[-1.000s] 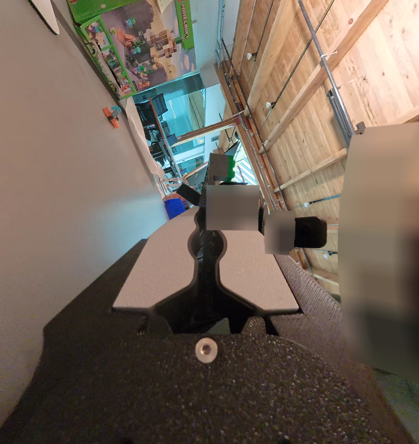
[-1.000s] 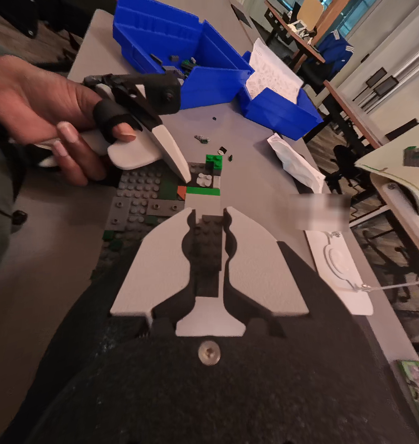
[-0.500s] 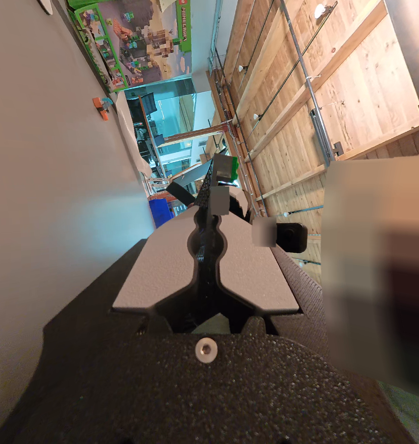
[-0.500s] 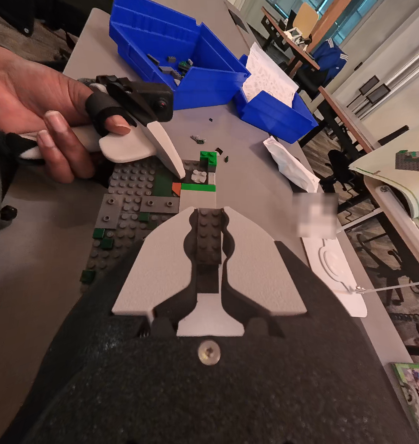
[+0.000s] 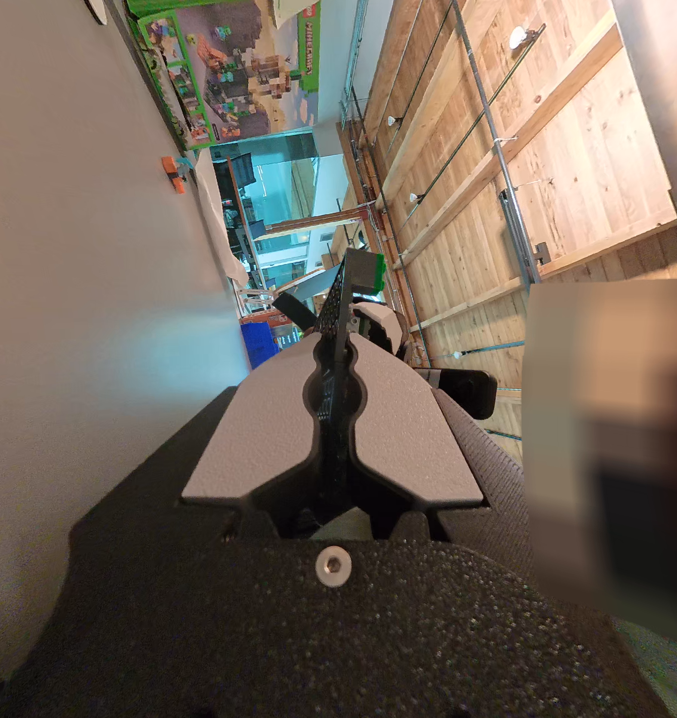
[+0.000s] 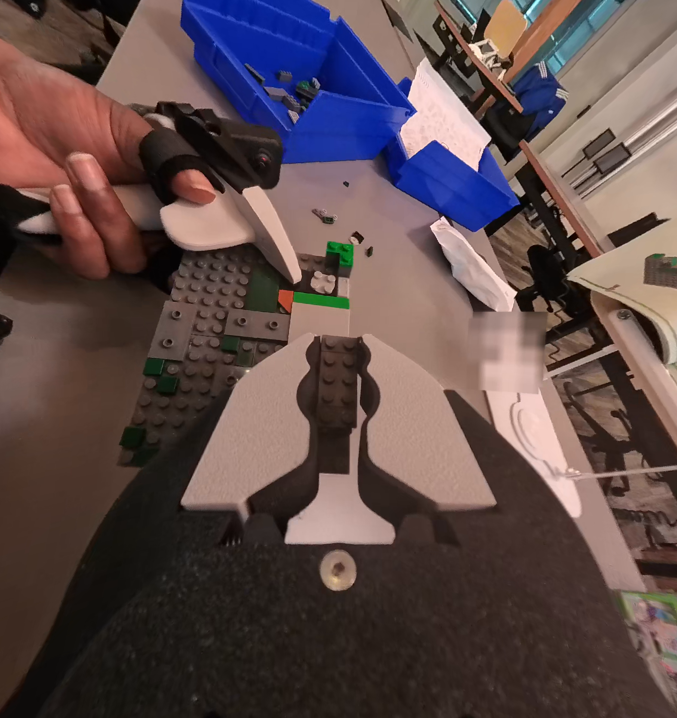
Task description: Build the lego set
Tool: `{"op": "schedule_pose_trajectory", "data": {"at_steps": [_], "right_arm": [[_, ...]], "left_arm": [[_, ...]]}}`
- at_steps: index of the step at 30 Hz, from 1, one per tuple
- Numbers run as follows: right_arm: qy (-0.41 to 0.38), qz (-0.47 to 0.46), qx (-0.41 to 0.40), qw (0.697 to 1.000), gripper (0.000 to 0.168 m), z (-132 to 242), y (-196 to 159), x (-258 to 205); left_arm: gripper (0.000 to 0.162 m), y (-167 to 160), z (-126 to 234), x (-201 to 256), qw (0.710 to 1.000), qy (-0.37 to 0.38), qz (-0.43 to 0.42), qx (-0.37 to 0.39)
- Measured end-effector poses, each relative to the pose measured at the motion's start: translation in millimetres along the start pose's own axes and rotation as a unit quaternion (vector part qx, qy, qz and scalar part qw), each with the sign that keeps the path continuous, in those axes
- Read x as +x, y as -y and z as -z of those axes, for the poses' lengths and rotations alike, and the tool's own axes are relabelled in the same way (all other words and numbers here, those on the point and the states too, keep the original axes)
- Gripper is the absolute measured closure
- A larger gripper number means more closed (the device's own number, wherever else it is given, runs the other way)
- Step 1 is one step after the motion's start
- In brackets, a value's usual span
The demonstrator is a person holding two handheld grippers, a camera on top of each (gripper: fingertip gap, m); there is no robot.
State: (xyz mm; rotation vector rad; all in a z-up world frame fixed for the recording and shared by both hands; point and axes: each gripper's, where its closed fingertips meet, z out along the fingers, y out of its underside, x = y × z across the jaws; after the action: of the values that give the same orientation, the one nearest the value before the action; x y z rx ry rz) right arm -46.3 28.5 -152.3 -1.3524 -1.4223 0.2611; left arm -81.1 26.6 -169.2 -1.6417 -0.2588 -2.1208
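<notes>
A dark grey baseplate (image 6: 204, 279) with grey, dark green, orange and bright green pieces lies on the grey table. A green brick (image 6: 340, 250) stands at its far corner. My left gripper (image 6: 286, 268), held by a hand, is shut on the plate's far edge. In the left wrist view the plate (image 5: 336, 307) runs edge-on out from between my left gripper's (image 5: 338, 345) fingers, with the green brick (image 5: 375, 276) at its end. My right gripper (image 6: 338, 338) is shut on a dark grey studded brick (image 6: 338, 380), held just above the plate's near right side.
Two blue bins (image 6: 290, 77) (image 6: 453, 182) stand behind the plate, one with loose pieces, one with paper. Small loose pieces (image 6: 325, 215) lie between. A white bag (image 6: 469, 268), an open booklet (image 6: 639, 295) and a white card (image 6: 531, 439) are on the right. The set's box (image 5: 232, 74) stands farther off. The grippers' ends are close to 5 cm from one another.
Both grippers keep their grips. The right gripper with the dark brick has shifted slightly over the plate; in the left wrist view it has moved lower and to the right.
</notes>
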Motion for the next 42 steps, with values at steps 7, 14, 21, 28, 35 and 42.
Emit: {"op": "schedule_pose_trajectory", "data": {"at_steps": [7,14,21,28,35,42], "right_arm": [[0.001,-0.022,-0.024,0.999,0.142,2.8,-6.8,5.1],[0.010,-0.036,-0.032,0.999,0.140,0.5,-7.6,1.9],[0.016,-0.065,-0.033,0.997,0.150,6.0,-8.7,6.4],[0.047,-0.120,-0.004,0.992,0.151,11.7,-16.7,7.3],[0.071,-0.226,0.025,0.971,0.151,25.0,-50.4,21.1],[0.112,-0.262,0.022,0.958,0.151,26.3,-91.4,41.4]], "left_arm": [[0.155,4.9,3.5,-5.9,1.000,0.000,0.015,0.011],[0.155,5.8,1.6,-4.5,1.000,-0.011,0.025,0.006],[0.153,6.7,1.3,-1.0,1.000,-0.013,0.017,0.003],[0.152,-0.6,-5.2,1.0,0.996,0.012,-0.078,-0.052],[0.148,-1.5,-6.5,-15.3,0.957,0.115,-0.245,-0.104],[0.161,18.8,-12.4,-15.4,0.898,0.177,-0.391,-0.099]]}}
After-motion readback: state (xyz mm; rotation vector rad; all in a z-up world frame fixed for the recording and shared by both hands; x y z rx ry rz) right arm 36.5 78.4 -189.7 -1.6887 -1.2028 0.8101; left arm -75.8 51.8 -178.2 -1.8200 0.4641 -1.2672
